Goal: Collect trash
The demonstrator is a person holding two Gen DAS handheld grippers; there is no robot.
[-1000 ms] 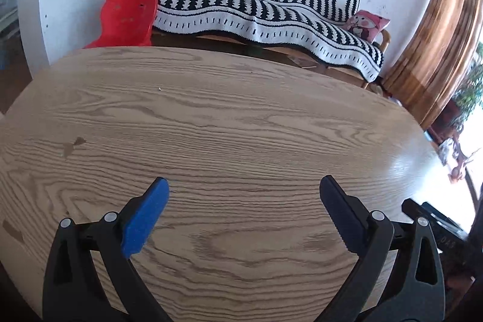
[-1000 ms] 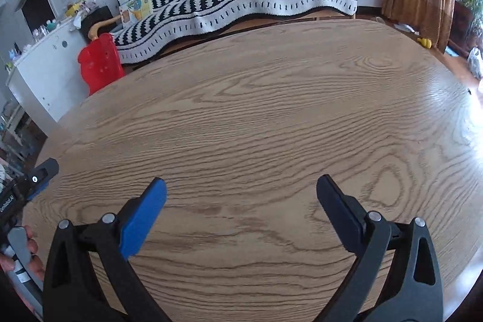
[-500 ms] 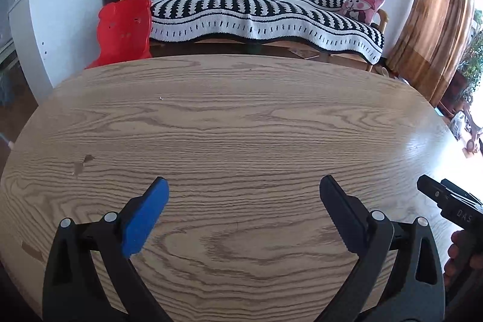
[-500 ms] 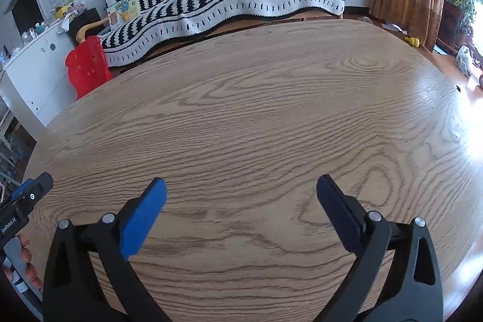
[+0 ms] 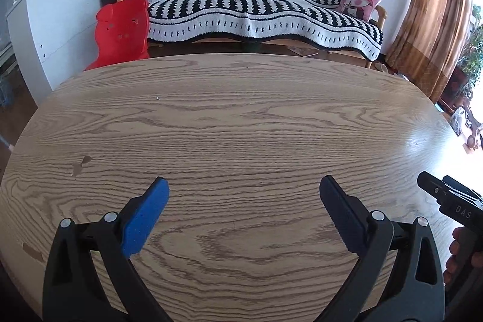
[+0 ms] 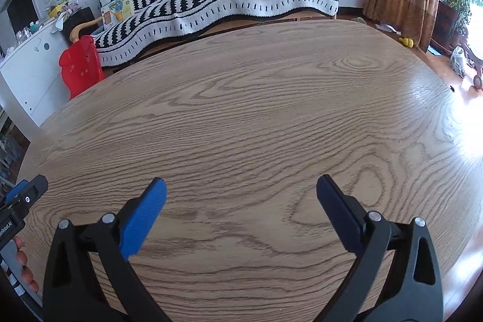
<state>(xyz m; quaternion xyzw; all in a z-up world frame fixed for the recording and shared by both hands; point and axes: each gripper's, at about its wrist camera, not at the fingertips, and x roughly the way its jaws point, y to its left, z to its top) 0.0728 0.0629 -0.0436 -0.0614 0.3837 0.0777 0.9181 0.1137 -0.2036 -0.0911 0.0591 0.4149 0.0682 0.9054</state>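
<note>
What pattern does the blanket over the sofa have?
The blanket has black and white stripes; it shows best in the left wrist view.

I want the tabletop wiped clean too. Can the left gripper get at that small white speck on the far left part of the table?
Probably yes. The left gripper is open and empty above the table, and nothing stands between it and the white speck, though it is tiny for those wide pads.

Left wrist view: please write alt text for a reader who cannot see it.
The open left gripper hovers over a bare wooden table, holding nothing. Beyond the table stand a sofa under a black-and-white striped throw and a red plastic chair; the right gripper pokes in at the right edge.
</note>
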